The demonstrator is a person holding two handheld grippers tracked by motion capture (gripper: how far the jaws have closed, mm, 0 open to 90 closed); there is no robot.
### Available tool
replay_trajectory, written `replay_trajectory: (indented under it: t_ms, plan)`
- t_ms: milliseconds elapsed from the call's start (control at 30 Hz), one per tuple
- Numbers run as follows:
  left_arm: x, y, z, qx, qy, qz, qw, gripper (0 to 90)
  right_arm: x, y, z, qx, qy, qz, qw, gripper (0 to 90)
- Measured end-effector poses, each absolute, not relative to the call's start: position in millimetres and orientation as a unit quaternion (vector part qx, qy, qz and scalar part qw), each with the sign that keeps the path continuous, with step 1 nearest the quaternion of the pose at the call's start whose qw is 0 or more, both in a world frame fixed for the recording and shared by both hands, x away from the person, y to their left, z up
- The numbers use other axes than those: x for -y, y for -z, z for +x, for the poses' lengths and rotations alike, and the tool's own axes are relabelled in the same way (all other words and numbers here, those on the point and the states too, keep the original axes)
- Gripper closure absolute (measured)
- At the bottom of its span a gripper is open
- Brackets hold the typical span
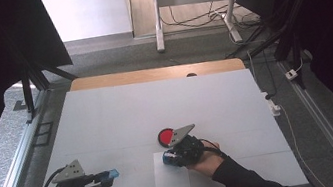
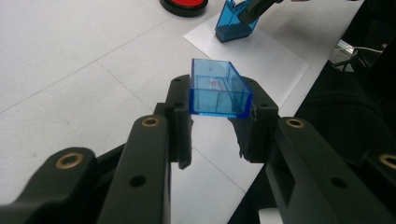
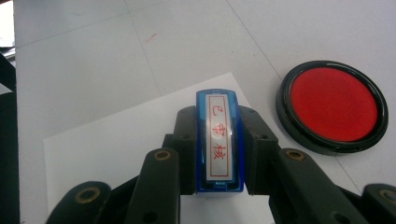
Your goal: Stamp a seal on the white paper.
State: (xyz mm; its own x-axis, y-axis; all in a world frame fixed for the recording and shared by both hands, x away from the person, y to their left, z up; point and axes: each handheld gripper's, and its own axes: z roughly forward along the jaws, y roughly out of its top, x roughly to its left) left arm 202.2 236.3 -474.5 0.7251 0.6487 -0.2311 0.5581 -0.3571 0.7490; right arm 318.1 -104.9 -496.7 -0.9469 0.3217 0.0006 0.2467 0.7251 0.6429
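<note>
In the high view, the right hand-held gripper (image 1: 170, 157) holds the blue stamp (image 1: 168, 159) over the white paper (image 1: 172, 182) on the table (image 1: 117, 116), near the red ink pad (image 1: 166, 136). In the left gripper view, the left hand-held gripper (image 2: 219, 121) is clamped on the clear blue cap (image 2: 218, 89). In the right gripper view, the jaws are clamped on the stamp, and if it comes down tilted, I think the print could smear.

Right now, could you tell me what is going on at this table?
A person is working with a gripper in each hand. The right gripper is shut on a blue stamp, held over a sheet of paper beside a red ink pad. The left gripper is shut on the stamp's clear blue cap, held off to the side above the table.
</note>
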Motion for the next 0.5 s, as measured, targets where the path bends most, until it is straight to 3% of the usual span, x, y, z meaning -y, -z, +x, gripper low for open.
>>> replay_trajectory:
  t_ms: [500]
  plan:
    - [-238,474,200,-0.369,-0.056,0.822,0.429,68.3,97,497,306,-0.933,-0.317,0.138,0.100,70.9]
